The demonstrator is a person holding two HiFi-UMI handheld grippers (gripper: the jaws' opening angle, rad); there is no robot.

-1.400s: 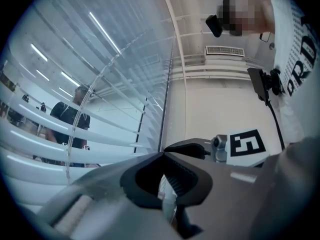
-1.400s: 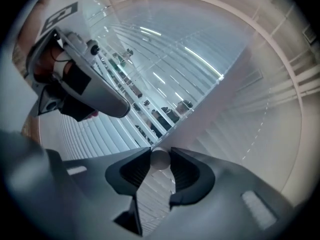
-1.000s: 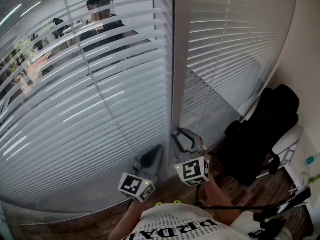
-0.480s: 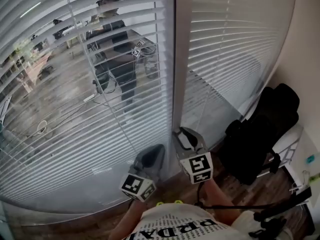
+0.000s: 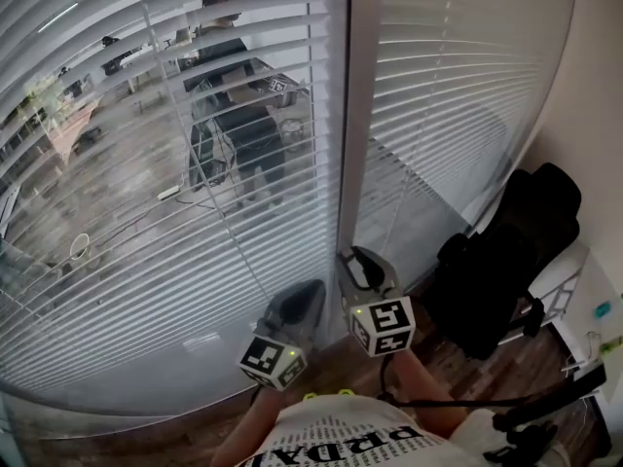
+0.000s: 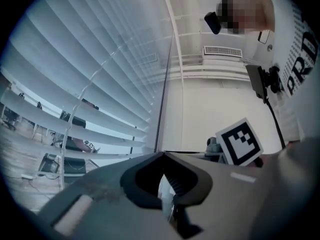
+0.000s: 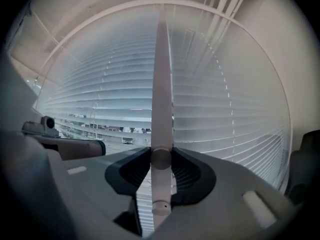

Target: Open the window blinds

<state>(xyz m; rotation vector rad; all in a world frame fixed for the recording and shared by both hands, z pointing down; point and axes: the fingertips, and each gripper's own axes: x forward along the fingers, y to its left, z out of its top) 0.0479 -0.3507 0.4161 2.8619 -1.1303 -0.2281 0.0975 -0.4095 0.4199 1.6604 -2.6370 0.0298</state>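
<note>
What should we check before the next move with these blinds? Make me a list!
1. The wand sits between the fingers of the right gripper: ok.
2. Slats of the left blind are tilted open, see-through: ok.
3. Slats of the right blind are open: not ok, they look shut.
4. The left gripper is empty, fingers together: ok.
5. The black chair is clear of both grippers: ok.
6. The wand can turn further: cannot tell.
</note>
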